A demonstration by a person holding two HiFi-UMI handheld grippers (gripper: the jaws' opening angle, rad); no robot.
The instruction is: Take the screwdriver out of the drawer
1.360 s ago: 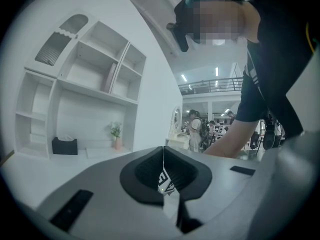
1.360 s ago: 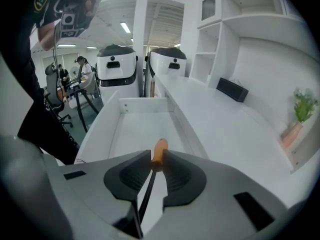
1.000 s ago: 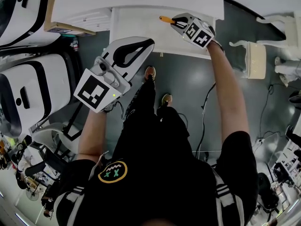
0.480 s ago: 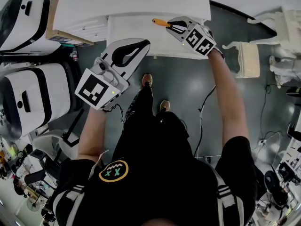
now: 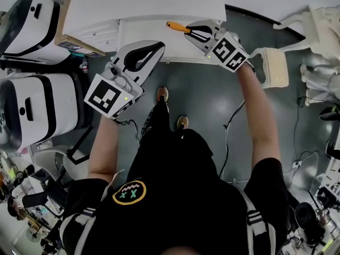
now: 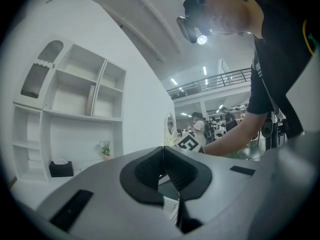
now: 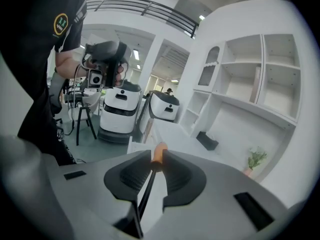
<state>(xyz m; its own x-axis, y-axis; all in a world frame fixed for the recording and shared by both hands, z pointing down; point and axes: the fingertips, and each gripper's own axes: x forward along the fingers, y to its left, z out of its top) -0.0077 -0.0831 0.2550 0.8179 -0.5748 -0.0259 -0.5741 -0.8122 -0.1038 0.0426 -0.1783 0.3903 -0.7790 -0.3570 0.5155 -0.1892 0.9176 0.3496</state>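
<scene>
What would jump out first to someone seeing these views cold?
The orange-handled screwdriver, clamped in the right gripper, hangs over the open white drawer at the top of the head view. Next comes the left gripper, shut and empty, near the drawer's front edge. Two large white-and-black machines stand at the left.

1. Looks like a robot lab or test hall, with a mock home corner built inside.
2. Left of the head view: bulky white-and-black machines [image 5: 37, 105] parked on a grey floor [image 5: 207, 89], with cables [image 5: 228, 129] trailing at centre right.
3. Left of the left gripper view: white shelves [image 6: 75, 109] with a small plant [image 6: 105, 148] and a dark box [image 6: 61, 168].
4. Right of centre there: an upper-floor railing [image 6: 220, 79], ceiling lights [image 6: 175, 81], and people [image 6: 200, 126] standing about.
</scene>
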